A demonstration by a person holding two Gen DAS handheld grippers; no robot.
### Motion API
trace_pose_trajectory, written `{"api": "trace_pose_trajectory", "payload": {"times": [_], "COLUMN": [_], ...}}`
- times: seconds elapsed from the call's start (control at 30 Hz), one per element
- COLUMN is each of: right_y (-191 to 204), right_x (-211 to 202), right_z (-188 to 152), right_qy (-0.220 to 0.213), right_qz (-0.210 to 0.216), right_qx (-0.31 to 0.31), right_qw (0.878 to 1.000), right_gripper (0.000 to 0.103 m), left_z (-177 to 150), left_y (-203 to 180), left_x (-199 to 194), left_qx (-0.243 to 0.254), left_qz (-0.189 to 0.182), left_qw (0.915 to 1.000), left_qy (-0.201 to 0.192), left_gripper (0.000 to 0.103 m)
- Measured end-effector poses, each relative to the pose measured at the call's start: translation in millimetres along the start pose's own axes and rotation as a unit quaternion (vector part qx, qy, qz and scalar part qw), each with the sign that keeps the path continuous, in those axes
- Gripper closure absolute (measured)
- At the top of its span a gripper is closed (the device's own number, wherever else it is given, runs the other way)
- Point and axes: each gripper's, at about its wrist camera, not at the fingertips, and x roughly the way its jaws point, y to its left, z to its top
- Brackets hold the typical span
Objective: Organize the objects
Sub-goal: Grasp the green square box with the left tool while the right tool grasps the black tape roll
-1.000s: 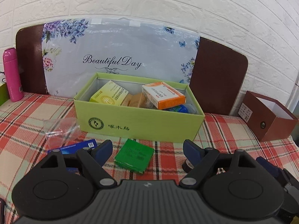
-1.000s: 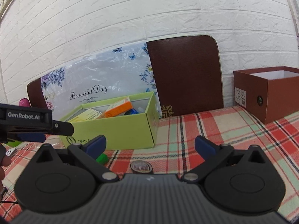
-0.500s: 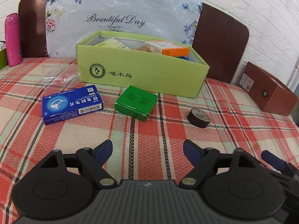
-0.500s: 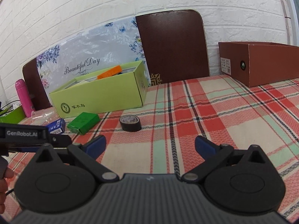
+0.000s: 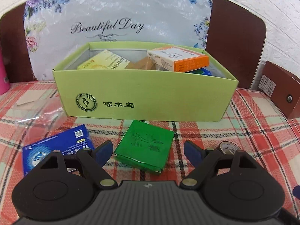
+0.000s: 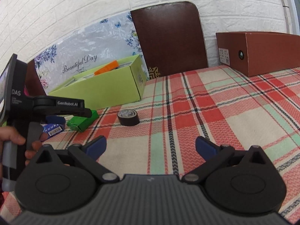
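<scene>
A light green open box (image 5: 146,101) holds a yellow carton (image 5: 104,61), an orange-and-white carton (image 5: 178,58) and other items. In front of it on the plaid cloth lie a small green box (image 5: 145,147), a blue carton (image 5: 56,148) and a dark tape roll (image 5: 227,147). My left gripper (image 5: 148,151) is open, its fingers on either side of the green box, just above it. My right gripper (image 6: 150,147) is open and empty over bare cloth, with the tape roll (image 6: 128,117) ahead of it. The green box (image 6: 82,121) and the light green box (image 6: 101,91) show in the right wrist view.
A brown box (image 6: 262,52) stands at the right by the white brick wall. A brown board (image 6: 168,39) and a flowered "Beautiful Day" sheet (image 5: 112,24) lean behind the green box. A clear plastic bag (image 5: 35,112) lies at the left; a pink bottle (image 5: 2,75) stands at the left edge.
My left gripper has moved forward and down to the green box, which now sits between its open fingers. My right gripper has shifted a little closer to the tape roll.
</scene>
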Motion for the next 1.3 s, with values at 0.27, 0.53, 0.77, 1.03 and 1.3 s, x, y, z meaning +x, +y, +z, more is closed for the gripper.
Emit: {"api": "trace_pose_trajectory", "payload": {"times": [0.27,0.53,0.77,1.03,1.3], "right_y": [21,32,31,39,39], "right_x": [37,98,117,115,112], "right_z": [21,41,40,37,34], "right_qy": [-0.008,0.028,0.069,0.062,0.051], "right_qz": [-0.004,0.021,0.046,0.051,0.040], "right_qx": [-0.088,-0.148,-0.142,-0.163,-0.161], "right_qw": [0.996,0.988,0.986,0.983,0.985], "right_gripper": [0.000,0.026,0.044,0.070,0.070], "left_z": [-8,-19,-20,-22,-23], "left_y": [-4,-10,-9,-10,-8], "left_x": [17,13,9,9,8], "left_qx": [0.022,0.064,0.055,0.052,0.045], "left_qz": [0.003,-0.018,-0.035,-0.022,-0.023], "left_qw": [0.9997,0.9973,0.9976,0.9980,0.9983], "left_qy": [-0.005,-0.030,-0.024,-0.027,-0.029], "left_gripper": [0.017,0.038,0.038,0.037,0.038]}}
